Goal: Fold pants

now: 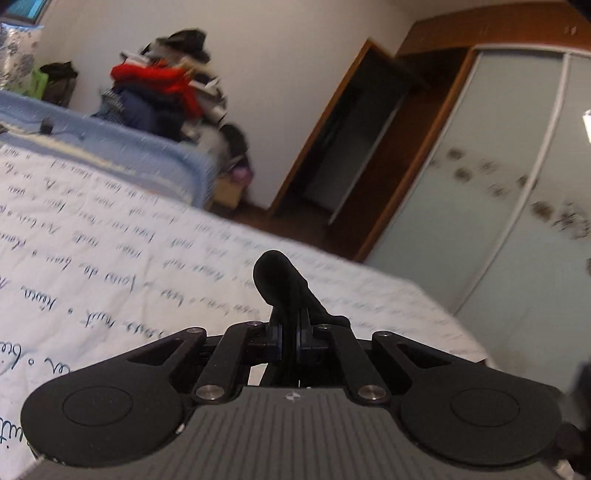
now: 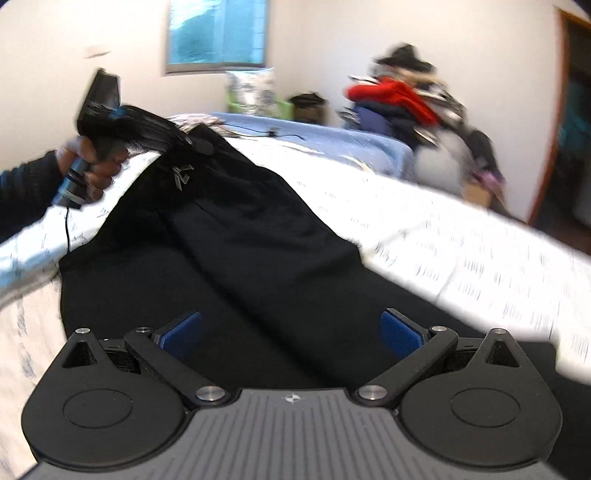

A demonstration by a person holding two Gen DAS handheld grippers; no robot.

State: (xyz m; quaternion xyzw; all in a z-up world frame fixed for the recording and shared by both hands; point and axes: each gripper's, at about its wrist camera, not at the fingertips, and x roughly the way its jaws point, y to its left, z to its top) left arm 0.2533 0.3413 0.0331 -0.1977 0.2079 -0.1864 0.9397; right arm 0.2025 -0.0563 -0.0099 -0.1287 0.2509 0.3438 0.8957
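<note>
Two grippers in play. R gripper (image 2: 291, 328), nearest in its own view, has jaws spread wide, blue pads (image 2: 181, 330) well apart w/ nothing pinched; black pants (image 2: 236, 236) lie just beyond and partly under it. Pants run from near centre up toward far left across the white bedspread w/ script print (image 2: 461, 251), one end lifted off the bed.

L gripper (image 1: 290, 332) is fully closed on that lifted end: in the L wrist view a rolled lump of black fabric sticks up from between the pressed pads. In the R view the same gripper shows at far left, held by a hand (image 2: 92, 166) in a dark sleeve, pants hanging from its tip down to the bed.

Farther back: blue blanket (image 2: 332, 136) across the far side of the bed, then a heap of clothes (image 2: 399, 96) w/ a red item on top, at far right against the wall. Window (image 2: 218, 33) on the far wall. L view also shows a wardrobe w/ frosted sliding doors (image 1: 517, 166) at right and a dark open doorway (image 1: 354, 140) beside it. Both views are motion-blurred.
</note>
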